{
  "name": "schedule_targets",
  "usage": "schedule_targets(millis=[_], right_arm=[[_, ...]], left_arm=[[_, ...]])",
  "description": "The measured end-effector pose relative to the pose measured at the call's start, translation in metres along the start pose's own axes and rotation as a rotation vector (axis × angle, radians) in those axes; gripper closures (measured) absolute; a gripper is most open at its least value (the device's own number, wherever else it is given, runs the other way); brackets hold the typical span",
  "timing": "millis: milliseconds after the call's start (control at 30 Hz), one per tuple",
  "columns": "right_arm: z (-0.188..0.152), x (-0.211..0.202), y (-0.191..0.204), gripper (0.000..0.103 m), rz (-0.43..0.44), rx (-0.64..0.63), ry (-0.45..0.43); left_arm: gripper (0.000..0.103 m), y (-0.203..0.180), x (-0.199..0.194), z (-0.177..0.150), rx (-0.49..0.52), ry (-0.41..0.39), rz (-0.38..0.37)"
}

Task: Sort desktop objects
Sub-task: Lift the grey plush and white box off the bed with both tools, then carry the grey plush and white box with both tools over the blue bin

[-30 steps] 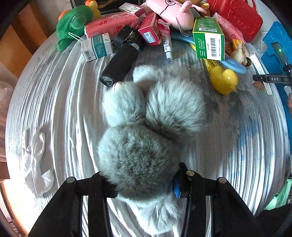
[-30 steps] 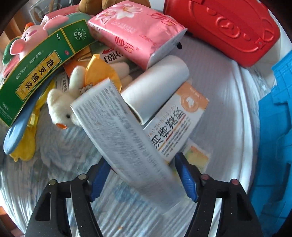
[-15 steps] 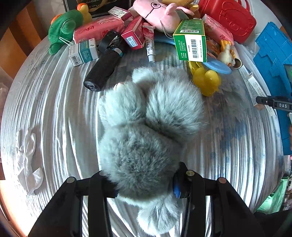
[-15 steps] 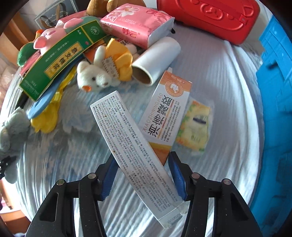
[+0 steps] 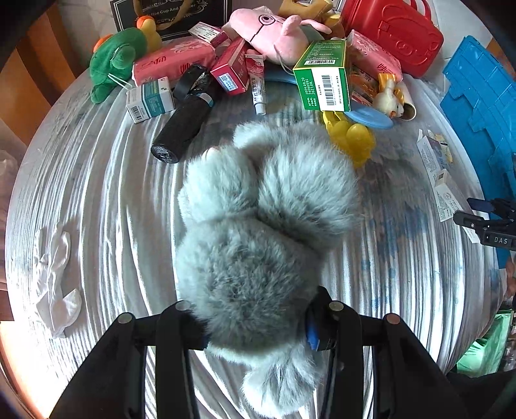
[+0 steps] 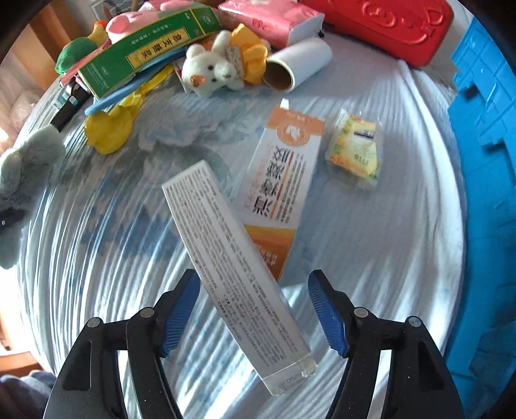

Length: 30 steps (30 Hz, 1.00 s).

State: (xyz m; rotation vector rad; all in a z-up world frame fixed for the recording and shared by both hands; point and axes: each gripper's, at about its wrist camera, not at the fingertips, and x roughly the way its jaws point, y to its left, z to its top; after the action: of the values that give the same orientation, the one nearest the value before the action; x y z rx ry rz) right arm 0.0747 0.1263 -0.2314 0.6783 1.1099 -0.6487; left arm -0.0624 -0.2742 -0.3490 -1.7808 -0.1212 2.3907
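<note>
While both grippers point steeply down at the striped cloth (image 6: 371,258):
Left gripper (image 5: 254,322): clamped on grey plush toy (image 5: 258,232).
Right gripper (image 6: 254,314): jaws opening, pads clear of the white carton (image 6: 232,267) slanting between them.

home table (image 5: 96,180), plush toys (image 5: 274,29)

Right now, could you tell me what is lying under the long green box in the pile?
A blue flat disc and the yellow duck toy poke out from beneath the green box; how far they run beneath is hidden.
</note>
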Motion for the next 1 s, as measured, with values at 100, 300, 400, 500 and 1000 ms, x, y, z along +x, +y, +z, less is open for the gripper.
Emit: schedule_targets(millis=[100,300,400,500,1000], right_arm=[[0.006,0.003,0.005,0.034,-0.008,-0.018,0.002],[0.007,0.004,0.010,0.051,-0.005,-0.025,0.008],[0.002,-0.006,0.010,0.064,0.014,-0.014,-0.008],[-0.005,-0.019,0.010,0.071,0.031,-0.001,-0.027],[-0.008,-0.051,0.008,0.072,0.088,0.064,-0.114]], left_arm=[[0.061,-0.003,0.000,0.001,0.002,-0.003,0.003],[0.061,0.000,-0.011,-0.004,-0.001,-0.026,0.009],[0.061,0.000,-0.017,-0.006,-0.008,-0.038,0.011],[0.061,-0.001,-0.020,-0.008,-0.014,-0.047,0.011],[0.061,-0.016,-0.046,-0.014,-0.011,-0.091,0.024]])
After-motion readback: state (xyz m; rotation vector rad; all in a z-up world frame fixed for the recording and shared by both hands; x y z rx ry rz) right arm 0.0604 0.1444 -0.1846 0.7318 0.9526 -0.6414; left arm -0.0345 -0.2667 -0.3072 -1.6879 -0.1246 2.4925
